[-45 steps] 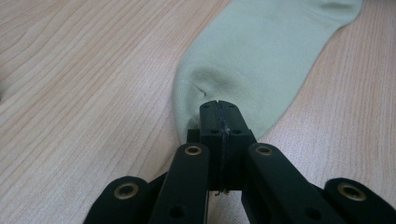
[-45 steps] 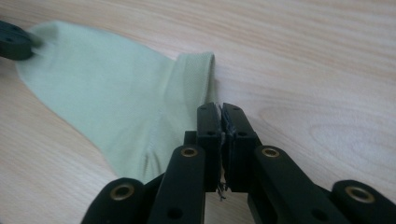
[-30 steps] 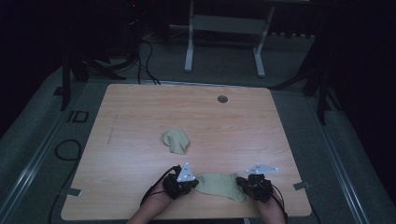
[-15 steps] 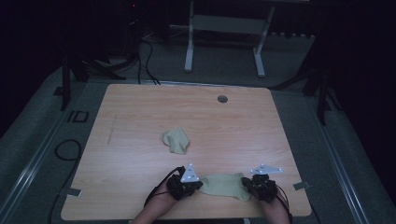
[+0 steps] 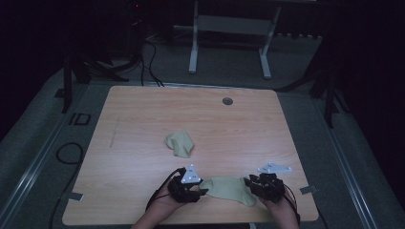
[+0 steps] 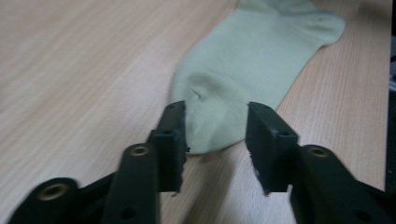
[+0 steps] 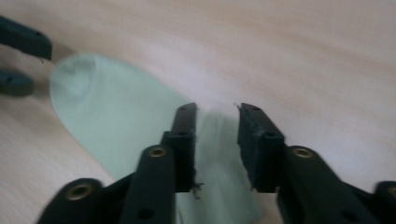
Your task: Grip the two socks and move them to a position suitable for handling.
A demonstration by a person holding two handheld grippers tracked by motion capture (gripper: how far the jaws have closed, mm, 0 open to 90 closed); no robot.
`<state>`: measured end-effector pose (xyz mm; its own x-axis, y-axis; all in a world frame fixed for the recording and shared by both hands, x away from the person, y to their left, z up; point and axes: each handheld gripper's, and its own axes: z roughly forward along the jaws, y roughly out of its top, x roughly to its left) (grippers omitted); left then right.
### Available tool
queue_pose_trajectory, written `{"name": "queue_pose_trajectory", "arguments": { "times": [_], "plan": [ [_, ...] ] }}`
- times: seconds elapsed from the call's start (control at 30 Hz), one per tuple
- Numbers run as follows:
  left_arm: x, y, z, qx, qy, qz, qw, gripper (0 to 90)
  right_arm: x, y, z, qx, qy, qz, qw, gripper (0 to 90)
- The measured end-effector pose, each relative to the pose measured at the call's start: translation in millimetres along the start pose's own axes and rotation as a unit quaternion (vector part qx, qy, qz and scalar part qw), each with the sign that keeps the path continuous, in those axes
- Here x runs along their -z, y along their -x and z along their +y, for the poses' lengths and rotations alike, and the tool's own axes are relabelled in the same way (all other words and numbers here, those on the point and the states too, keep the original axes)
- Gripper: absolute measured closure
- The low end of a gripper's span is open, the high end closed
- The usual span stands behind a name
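dim room; grey carpet floor (image 5: 43, 143) around the wooden surface (image 5: 143, 119), white frame legs (image 5: 229, 43) at 12 o'clock, cables (image 5: 148, 57) at 11.

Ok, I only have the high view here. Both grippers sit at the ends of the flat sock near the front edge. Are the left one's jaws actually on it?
Observer: Not closed on it. In the left gripper view the left gripper has its jaws apart, with the rounded end of the flat sock lying between the tips.
Operator: And the right one?
Observer: The right gripper is open too, jaws either side of a strip of the sock's other end.
Operator: Is the sock smooth or bunched?
Observer: Mostly flat on the table, with a small crease just ahead of the left jaws.
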<state>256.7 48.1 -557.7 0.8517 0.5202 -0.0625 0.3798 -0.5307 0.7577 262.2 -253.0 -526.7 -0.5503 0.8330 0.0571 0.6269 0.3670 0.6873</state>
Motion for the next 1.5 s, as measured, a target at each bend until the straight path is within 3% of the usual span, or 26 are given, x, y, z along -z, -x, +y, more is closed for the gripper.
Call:
{"name": "queue_pose_trajectory", "arguments": {
  "times": [0.2,0.4,0.57,0.73,0.87,1.13,1.17,1.5],
  "plan": [
    [25.6,-1.4,-14.8,0.014,0.011,0.009,0.9998,54.7,-0.7,-0.8,34.7,0.019,0.02,-0.01,0.9996,61.0],
    [42.7,-8.0,-40.0,0.036,0.014,0.027,0.9989,55.2,-15.4,-10.7,73.0,0.038,0.025,-0.007,0.9989,60.7],
    [55.3,-14.1,-52.6,0.051,0.025,0.039,0.9976,55.2,-37.2,-26.8,99.8,0.057,0.02,0.009,0.9981,59.6],
    [65.3,-21.0,-66.0,0.073,0.022,0.061,0.9952,55.3,-62.7,-45.8,124.4,0.068,0.014,0.021,0.9974,59.6],
    [70.7,-24.6,-75.8,0.084,0.018,0.066,0.9941,55.4,-83.9,-62.7,143.0,0.076,0.002,0.03,0.9966,58.4],
    [74.2,-26.9,-80.7,0.09,0.02,0.071,0.9932,56.3,-118.4,-92.3,166.1,0.09,-0.017,0.043,0.9949,56.3],
    [74.2,-27.6,-81.0,0.09,0.02,0.071,0.9932,56.4,-128.5,-99.5,170.0,0.092,-0.028,0.055,0.9939,53.6],
    [75.5,-26.3,-78.6,0.09,0.035,0.07,0.9928,56.4,-177.5,-127.7,183.5,0.098,-0.057,0.045,0.9925,46.9]
  ]
}}
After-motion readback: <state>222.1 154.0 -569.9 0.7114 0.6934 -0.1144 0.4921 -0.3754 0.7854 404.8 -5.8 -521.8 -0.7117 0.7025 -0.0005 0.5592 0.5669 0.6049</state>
